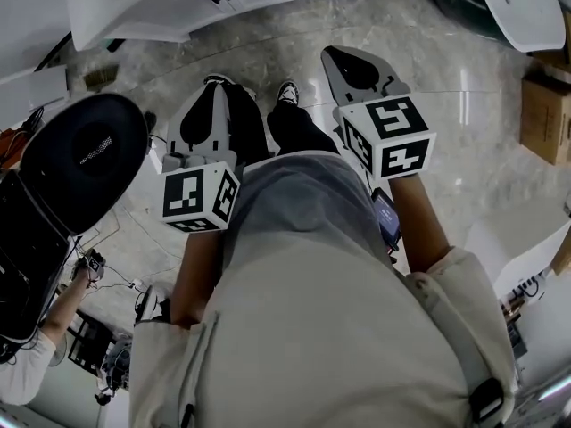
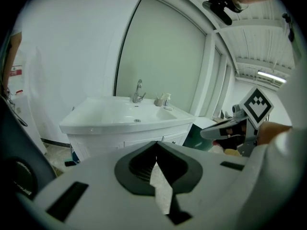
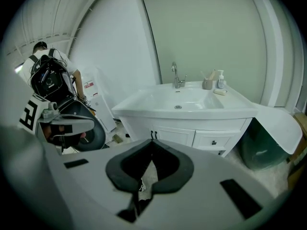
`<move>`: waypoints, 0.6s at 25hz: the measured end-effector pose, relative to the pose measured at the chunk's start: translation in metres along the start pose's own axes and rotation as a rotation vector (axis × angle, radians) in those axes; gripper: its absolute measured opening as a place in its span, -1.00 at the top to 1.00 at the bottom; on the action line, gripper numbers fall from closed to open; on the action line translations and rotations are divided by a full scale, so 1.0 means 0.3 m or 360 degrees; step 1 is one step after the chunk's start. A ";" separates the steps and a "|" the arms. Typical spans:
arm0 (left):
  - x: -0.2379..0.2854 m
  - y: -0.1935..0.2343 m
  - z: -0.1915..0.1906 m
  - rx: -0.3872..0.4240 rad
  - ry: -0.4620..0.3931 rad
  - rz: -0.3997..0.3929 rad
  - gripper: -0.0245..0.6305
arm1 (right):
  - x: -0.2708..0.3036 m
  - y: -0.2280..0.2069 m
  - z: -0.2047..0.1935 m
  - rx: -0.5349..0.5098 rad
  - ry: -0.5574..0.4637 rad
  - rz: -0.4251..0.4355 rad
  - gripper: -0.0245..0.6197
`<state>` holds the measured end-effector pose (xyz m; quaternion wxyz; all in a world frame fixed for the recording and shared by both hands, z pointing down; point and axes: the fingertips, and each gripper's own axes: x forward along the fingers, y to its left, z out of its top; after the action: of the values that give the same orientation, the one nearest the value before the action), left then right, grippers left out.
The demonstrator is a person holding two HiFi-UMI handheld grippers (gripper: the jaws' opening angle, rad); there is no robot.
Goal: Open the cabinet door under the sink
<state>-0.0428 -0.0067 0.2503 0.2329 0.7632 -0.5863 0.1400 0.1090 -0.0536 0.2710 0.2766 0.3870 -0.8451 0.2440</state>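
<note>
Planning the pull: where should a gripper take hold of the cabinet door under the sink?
Take one of the paired black handles at the doors' meeting edge, coming straight from the front: they look like thin vertical bars on the otherwise flat cabinet door.

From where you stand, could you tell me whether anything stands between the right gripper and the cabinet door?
Nothing visible does: the cabinet door shows unobstructed past the shut jaws of the right gripper.

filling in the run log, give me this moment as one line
step: pre-grasp | left tool: shut, empty | right tool: shut, empty | cabinet door: closed, not yet touched
</note>
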 end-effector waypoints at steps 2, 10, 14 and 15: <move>0.010 0.011 0.004 -0.0004 -0.0003 0.0002 0.93 | 0.015 0.004 0.004 0.0005 -0.0005 0.0018 0.89; 0.039 0.061 -0.038 -0.0057 0.0028 0.0018 0.93 | 0.122 0.026 -0.006 -0.0019 0.0007 0.0073 0.89; 0.064 0.101 -0.067 -0.0061 0.0066 0.0045 0.93 | 0.192 0.024 -0.010 -0.0007 0.0031 0.0082 0.89; 0.068 0.114 -0.075 -0.0068 0.0075 0.0056 0.93 | 0.209 0.026 -0.014 -0.0004 0.0044 0.0090 0.89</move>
<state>-0.0687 -0.0189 0.2860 0.2604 0.7442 -0.5967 0.1495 0.0696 -0.0790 0.3138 0.2818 0.3592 -0.8521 0.2559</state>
